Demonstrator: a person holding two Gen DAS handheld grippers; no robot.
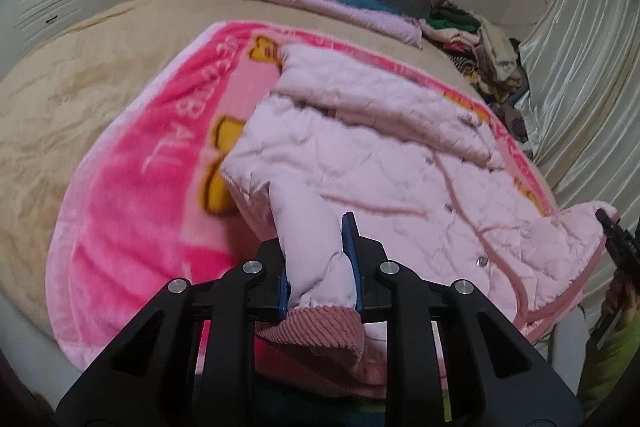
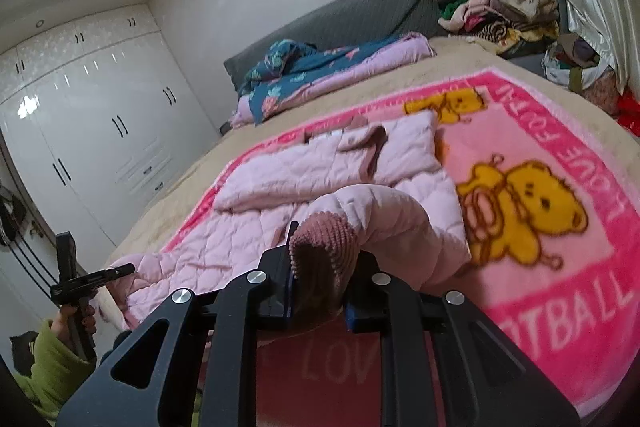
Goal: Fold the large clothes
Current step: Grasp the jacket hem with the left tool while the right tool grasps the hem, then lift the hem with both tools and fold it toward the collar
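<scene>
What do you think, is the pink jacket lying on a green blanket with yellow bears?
Not quite. The pink jacket lies on a pink blanket with yellow bears, not a green one. The right wrist view shows it.

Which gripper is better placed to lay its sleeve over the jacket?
Right, probably. The right gripper is shut on the cuff itself, and its sleeve arches up above the jacket. The left gripper clamps above its cuff, low at the jacket's edge.
</scene>
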